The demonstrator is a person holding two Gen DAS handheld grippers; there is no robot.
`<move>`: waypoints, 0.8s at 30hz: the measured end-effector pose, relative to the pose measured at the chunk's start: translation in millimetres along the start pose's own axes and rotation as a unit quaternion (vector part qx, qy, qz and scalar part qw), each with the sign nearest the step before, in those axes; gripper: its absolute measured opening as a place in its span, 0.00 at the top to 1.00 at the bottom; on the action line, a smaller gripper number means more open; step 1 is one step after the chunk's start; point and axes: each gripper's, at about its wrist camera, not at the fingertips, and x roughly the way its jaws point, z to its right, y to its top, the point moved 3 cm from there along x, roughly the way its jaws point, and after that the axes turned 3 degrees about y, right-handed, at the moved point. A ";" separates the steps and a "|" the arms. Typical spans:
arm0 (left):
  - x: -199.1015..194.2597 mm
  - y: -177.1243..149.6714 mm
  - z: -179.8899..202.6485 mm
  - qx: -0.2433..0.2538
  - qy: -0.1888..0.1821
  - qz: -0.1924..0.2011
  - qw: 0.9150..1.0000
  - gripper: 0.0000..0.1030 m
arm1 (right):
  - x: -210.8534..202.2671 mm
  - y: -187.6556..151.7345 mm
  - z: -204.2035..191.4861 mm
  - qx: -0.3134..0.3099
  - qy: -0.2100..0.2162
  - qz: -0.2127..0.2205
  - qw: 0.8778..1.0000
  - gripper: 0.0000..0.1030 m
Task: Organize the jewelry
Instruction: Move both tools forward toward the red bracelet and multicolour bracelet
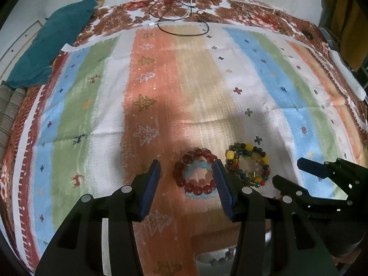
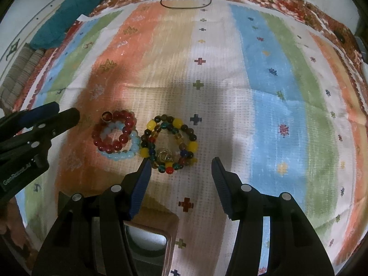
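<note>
Bracelets lie in two small heaps on the striped cloth over the tabletop: a red-and-pale-blue stack just left of a multicoloured stack, the two nearly touching. The left hand-held gripper is wide open and empty, straddling the red-and-pale-blue stack, and the right hand-held gripper is equally open and empty, just short of the multicoloured stack. I judge the grasp should take one heap at a time, lowering the fingers until they brush the cloth and closing gently across the beads so the round strands don't roll out or drag the neighbouring heap along.
</note>
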 end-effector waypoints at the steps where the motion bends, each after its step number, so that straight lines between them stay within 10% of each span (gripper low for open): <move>1: 3.1 1.0 0.5 0.001 0.001 -0.002 1.000 0.54 | 1.9 0.4 0.5 0.001 0.000 -0.002 1.000 0.47; 24: 49.8 8.7 -5.3 -0.001 -0.005 -0.050 0.999 0.54 | 37.6 9.7 5.4 0.015 0.005 -0.046 0.999 0.72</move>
